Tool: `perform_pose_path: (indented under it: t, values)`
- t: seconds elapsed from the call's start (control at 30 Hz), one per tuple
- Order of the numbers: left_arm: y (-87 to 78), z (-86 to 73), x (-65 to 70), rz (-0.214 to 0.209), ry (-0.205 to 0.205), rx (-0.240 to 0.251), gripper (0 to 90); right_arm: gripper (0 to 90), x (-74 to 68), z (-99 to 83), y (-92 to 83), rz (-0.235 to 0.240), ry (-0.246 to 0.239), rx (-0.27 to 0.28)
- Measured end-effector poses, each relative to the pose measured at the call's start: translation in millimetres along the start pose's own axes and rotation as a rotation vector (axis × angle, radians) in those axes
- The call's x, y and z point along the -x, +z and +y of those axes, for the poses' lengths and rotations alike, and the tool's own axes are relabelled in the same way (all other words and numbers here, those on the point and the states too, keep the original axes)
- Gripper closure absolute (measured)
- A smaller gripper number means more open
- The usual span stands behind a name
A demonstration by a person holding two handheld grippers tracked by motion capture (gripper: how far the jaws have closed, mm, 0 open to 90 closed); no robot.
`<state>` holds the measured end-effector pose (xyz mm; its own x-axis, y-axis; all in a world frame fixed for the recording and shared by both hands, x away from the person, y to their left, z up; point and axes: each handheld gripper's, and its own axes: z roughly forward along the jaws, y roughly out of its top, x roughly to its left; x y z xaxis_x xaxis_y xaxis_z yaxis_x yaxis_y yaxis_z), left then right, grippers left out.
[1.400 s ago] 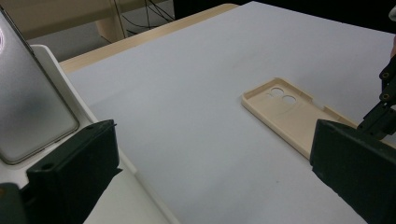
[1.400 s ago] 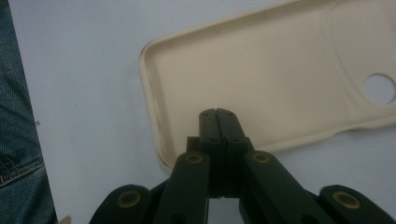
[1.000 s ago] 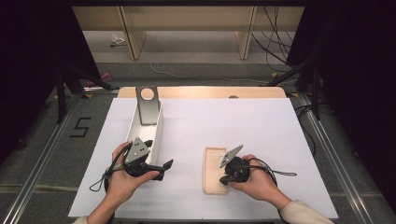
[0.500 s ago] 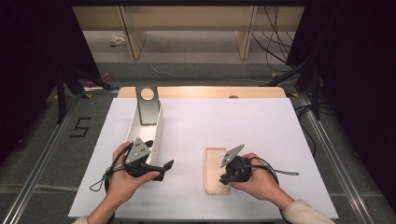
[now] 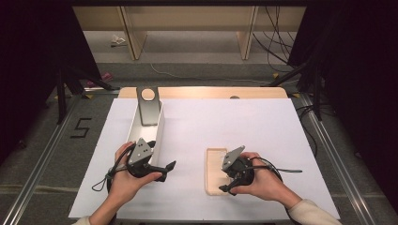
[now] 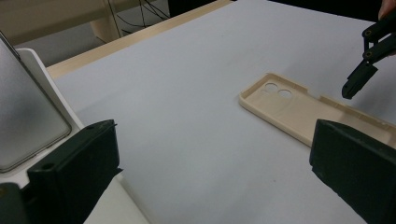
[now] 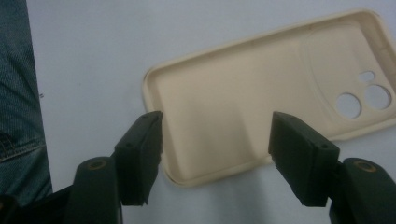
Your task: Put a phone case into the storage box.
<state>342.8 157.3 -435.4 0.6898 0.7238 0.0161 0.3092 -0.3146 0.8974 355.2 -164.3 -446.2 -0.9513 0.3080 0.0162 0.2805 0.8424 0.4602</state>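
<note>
Right gripper [image 5: 226, 189] jaws just opened, now wide apart over near end of cream phone case [image 5: 215, 169]; nothing clamped, case released. Case lying flat, hollow side up, on white table sheet [image 5: 225, 126], right of white tray [image 5: 157, 136]. Left gripper [image 5: 170, 166] jaws apart, empty, beside tray. Likely case set down, ready for phone. Legible: "5" on floor [image 5: 80, 127]; no brand seen.

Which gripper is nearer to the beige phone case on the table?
Right. The right gripper hangs over the phone case at its near end, jaws open. The left gripper is off to its left, beside the white tray.
</note>
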Motion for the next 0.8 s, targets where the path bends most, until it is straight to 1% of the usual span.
perform_pose_path:
  t: [0.17,0.3,0.5,0.53,0.6,0.63,0.7,0.8]
  values:
    - [-1.3,-1.3,0.5,-0.002,0.002,-0.002,0.9,30.9,-2.6,1.7,0.6,-0.006,-0.029,-0.028]
    - [-3.2,-1.4,0.8,-0.002,0.001,0.006,0.8,27.9,-7.2,4.6,2.1,-0.007,-0.070,-0.063]
    - [-3.8,-1.3,1.1,-0.001,0.004,0.007,0.9,27.8,-12.2,9.3,5.6,-0.033,-0.119,-0.115]
    - [-3.7,-1.3,1.3,-0.001,0.004,0.005,0.9,27.9,-13.8,10.1,5.8,-0.033,-0.117,-0.133]
    - [-3.7,-1.3,1.6,-0.001,0.006,0.004,0.9,28.1,-15.5,10.9,7.0,-0.037,-0.129,-0.149]
    - [-3.7,-1.2,1.8,-0.001,0.005,0.004,0.9,28.4,-16.2,11.2,7.8,-0.039,-0.136,-0.156]
    - [-3.7,-1.0,1.8,-0.001,0.007,0.003,0.9,28.6,-16.9,12.6,9.3,-0.048,-0.164,-0.168]
    - [-3.5,-1.2,1.9,0.001,0.006,0.002,0.9,29.7,-19.5,15.7,10.5,-0.051,-0.176,-0.188]
